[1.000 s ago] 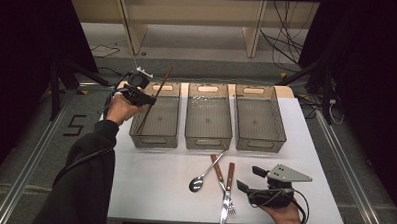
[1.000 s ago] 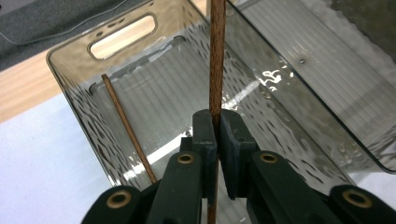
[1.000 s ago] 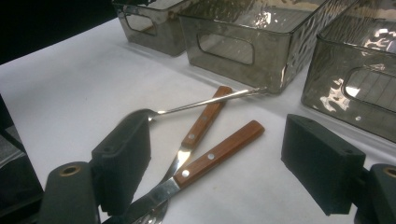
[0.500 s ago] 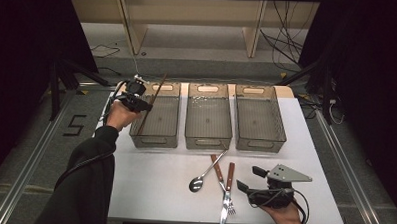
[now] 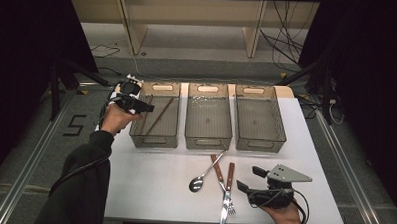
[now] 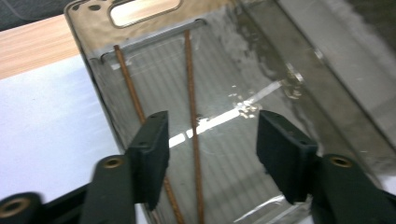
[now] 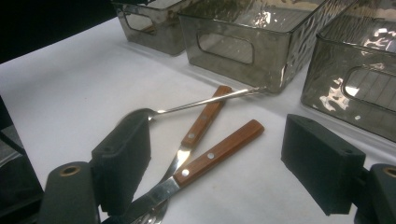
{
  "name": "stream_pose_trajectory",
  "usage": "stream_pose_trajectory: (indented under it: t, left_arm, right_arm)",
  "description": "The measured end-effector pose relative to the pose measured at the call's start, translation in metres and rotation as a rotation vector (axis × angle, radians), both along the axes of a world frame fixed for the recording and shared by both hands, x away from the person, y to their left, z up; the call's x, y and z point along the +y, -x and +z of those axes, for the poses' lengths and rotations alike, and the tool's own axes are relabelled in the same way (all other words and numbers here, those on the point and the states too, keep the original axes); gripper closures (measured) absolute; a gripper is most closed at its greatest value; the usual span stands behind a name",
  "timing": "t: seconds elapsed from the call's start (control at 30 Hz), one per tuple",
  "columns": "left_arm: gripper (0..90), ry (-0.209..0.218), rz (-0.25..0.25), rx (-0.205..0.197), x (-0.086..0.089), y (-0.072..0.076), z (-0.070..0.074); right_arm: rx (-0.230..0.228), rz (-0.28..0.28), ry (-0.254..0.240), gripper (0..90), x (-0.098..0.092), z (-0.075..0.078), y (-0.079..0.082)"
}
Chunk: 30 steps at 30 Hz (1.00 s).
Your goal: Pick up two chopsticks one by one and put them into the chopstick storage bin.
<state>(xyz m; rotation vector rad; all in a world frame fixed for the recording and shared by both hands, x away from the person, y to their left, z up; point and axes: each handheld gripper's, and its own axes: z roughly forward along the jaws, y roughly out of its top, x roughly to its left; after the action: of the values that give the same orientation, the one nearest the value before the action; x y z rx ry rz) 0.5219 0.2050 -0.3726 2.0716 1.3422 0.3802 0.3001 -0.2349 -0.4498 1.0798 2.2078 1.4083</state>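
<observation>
Chopsticks (image 6: 192, 107) lay loose in the left bin (image 5: 155, 136), two thin brown sticks resting on its ribbed floor. The left claw (image 6: 212, 142) hung just above them with its jaws apart; they had just been opening, and nothing was pressed between the pads. In the left claw's own view one stick ran up between the jaws toward the bin's handle end, and the other lay slanted beside it, passing under the left-hand pad. From the high view the left claw (image 5: 133, 102) sat over the bin's left rim, held by a hand (image 5: 115, 118) in a dark sleeve, and the two sticks lay lengthwise in the bin, the right one slanted so that they spread apart toward the far end.

The right claw (image 7: 217, 163) stood released as well, jaws wide and gripping nothing, low over the white counter (image 5: 149, 180) near its front edge. Just ahead of it lay a spoon (image 7: 187, 108), a knife (image 7: 205, 158) and a fork (image 7: 196, 130), the last two with wooden handles. The spoon's handle crossed over the fork's handle, and its tip touched the foot of the middle bin (image 7: 243, 44). The knife lay beside the fork, their blade ends crossing near the claw.

Three smoky clear bins stood side by side across the counter; the middle one and the right bin (image 5: 260, 121) held nothing I could make out.
</observation>
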Motion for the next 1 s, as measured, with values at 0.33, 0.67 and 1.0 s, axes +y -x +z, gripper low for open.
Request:
stream_pose_trajectory:
  t: [0.33,0.67,1.0]
  left_arm:
    - [26.1,0.063,-0.036,-0.064,0.002,0.035,0.005]
    - [19.5,0.116,-0.075,-0.109,0.005,0.074,-0.002]
    - [16.3,0.172,-0.088,-0.141,0.006,0.112,-0.017]
  right_arm:
    - [0.002,-0.002,0.001,24.6,0.0,0.0,0.0]
    - [0.003,-0.003,0.001,24.6,0.0,0.0,0.0]
    - [0.003,-0.005,0.001,24.6,-0.001,-0.001,0.0]
